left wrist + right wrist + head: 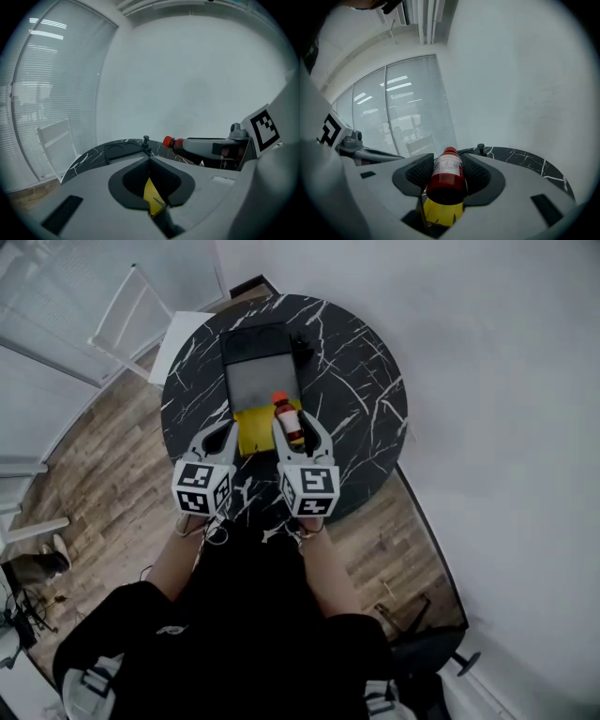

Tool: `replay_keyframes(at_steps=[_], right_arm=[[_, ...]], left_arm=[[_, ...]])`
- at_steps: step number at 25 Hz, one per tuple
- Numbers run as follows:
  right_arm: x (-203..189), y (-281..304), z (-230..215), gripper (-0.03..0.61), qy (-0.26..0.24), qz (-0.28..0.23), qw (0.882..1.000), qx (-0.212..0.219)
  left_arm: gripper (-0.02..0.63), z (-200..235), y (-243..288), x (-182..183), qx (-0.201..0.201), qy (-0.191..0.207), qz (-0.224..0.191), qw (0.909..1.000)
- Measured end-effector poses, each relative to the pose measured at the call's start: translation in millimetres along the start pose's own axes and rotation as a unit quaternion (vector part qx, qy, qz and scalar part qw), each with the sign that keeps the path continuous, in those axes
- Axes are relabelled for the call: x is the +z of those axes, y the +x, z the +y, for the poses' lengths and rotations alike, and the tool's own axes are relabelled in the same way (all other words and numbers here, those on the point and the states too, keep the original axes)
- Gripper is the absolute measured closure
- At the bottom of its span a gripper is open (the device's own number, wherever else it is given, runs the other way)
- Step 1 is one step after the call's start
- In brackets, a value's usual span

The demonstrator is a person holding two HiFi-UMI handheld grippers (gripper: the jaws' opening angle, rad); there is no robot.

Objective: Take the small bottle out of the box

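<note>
**Bottle in the jaws, over the box's near end**

Holds the small bottle (447, 176) in the right gripper (447, 159), jaws closed on the lower body, red cap (450, 151) pointing away toward the worktop's far edge. From the head view, sits over the near end of the box (258, 338), above the yellow flap (251, 435), close to the middle of the worktop (366, 381). Reads as lifted rather than lying in the box, going by the left gripper view, where it shows level with that gripper. Cannot tell how far clear.

Pinches the yellow flap's thin edge with the left gripper (151, 159), jaws shut on it, nothing else between them. Just beside the right gripper, on the side toward the near edge.

Risks from here:
- Slip or twist in the grip: smooth round body, held low, much of its length past the jaws. Likely result is a drop back into the box, or a roll across the round worktop toward an edge.
- Snag on the flap: yellow sheet directly under the bottle, so a low exit path could drag it.
- Box shifting, if the left jaws let go or tug during the withdrawal.
- Knock between grippers: close together, little room for a sideways swing.
</note>
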State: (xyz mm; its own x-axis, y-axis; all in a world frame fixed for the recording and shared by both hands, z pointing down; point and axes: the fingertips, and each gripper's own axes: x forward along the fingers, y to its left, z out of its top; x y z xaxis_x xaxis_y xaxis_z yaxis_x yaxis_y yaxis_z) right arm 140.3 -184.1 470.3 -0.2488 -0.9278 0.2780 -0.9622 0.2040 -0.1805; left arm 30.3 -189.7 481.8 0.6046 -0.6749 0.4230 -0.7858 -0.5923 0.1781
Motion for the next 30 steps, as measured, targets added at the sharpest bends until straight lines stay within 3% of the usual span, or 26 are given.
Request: replay_keyframes(at_steps=[5,16,30], right_arm=[[18.3,-11.0,-5.5,0.391,-0.006,-0.028,1.000,-0.006],[63.2,-31.1,-3.4,0.393,-0.026,-0.083,0.996,-0.006],[111.9,-47.6,4.4,0.394,-0.047,-0.139,0.989,0.003]], left_arm=[[0.615,-11.5,-1.3,12.8,-0.010,-0.011,-0.017,0.9997],[0.615,-18.1,-18.6,56.5,0.018,0.024,-0.079,0.9964],[0.615,-27.9,-33.6,92.1,0.028,0.042,-0.115,0.9921]])
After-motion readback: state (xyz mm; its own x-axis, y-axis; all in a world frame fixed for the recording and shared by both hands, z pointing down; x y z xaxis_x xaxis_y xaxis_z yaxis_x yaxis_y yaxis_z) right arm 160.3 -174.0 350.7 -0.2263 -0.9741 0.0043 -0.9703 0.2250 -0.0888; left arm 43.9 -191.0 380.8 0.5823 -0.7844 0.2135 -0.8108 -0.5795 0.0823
